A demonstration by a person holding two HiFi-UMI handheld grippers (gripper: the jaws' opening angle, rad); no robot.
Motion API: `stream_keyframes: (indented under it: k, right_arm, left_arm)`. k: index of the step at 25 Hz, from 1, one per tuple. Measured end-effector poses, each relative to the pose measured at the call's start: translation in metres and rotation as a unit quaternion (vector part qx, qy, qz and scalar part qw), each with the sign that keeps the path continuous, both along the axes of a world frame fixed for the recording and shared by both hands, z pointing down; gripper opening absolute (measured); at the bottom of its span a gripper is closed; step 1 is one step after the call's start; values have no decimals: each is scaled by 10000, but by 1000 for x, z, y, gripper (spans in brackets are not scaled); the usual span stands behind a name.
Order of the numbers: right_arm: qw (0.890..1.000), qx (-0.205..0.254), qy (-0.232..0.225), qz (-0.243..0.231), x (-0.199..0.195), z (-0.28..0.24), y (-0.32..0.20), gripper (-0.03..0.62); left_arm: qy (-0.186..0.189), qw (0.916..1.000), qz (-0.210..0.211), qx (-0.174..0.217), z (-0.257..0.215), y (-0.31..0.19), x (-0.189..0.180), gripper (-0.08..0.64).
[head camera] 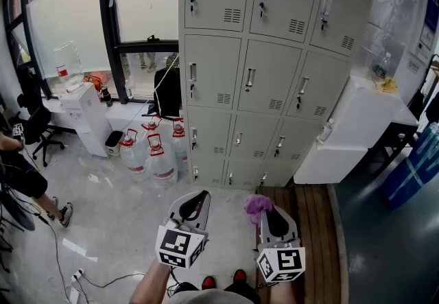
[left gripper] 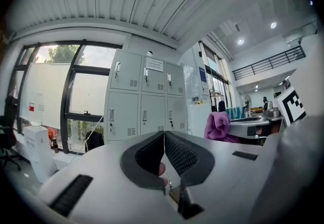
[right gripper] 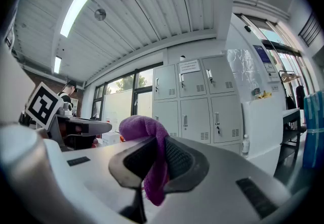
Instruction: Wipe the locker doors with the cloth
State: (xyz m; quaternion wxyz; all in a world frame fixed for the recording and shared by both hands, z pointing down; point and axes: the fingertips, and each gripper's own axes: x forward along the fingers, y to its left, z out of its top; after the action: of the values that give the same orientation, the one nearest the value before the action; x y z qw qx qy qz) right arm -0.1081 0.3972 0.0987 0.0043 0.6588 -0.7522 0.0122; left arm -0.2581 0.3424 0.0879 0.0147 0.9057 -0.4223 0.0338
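Note:
Grey lockers (head camera: 267,62) in three columns stand against the far wall, their doors closed, each with a handle and key. They also show in the left gripper view as lockers (left gripper: 144,99) and in the right gripper view as lockers (right gripper: 195,101). My right gripper (head camera: 264,208) is shut on a purple cloth (head camera: 256,204), which bunches above the jaws and hangs down between them as the cloth (right gripper: 147,139). My left gripper (head camera: 199,201) is shut with nothing in it (left gripper: 163,154). Both grippers are held low, well short of the lockers.
A white cabinet (head camera: 350,131) stands right of the lockers. Several water jugs (head camera: 154,152) sit on the floor at the lockers' left, by a white unit (head camera: 86,114) under the window. A person's leg (head camera: 34,189) and cables (head camera: 65,254) are at left. Blue bottles (head camera: 415,165) stand far right.

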Motion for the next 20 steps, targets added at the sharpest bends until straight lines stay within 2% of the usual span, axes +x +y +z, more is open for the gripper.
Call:
stream_keyframes:
  k: [10, 20]
  right_arm:
    - [9999, -11, -41, 95, 3, 3, -11, 54]
    - [9999, -4, -71, 147, 23, 7, -48, 54]
  left_arm:
    - [2, 10000, 55, 11, 1, -14, 2, 25]
    - [-33, 9999, 92, 44, 3, -54, 19, 25]
